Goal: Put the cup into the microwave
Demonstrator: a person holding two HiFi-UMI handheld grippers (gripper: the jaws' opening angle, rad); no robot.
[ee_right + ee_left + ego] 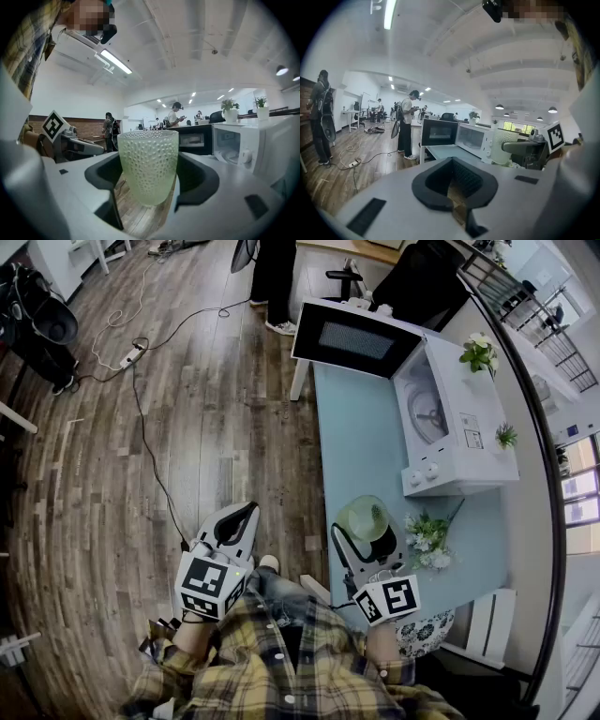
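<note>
A pale green dimpled glass cup (364,517) (149,164) hangs upright over the near left edge of the light blue table (361,456). My right gripper (362,536) (151,172) is shut on it, its black pads against both sides. The white microwave (450,427) (248,145) stands at the table's far end with its door (352,338) swung open. My left gripper (249,511) (452,164) hovers over the wooden floor left of the table, shut, with nothing in it. From the left gripper view the cup (506,145) shows to the right, before the microwave (473,138).
A bunch of white flowers (427,542) lies on the table just right of the cup. Two small potted plants (480,352) (506,435) sit on the microwave. A cable (150,456) runs across the floor. A person (274,282) stands beyond the table's far end.
</note>
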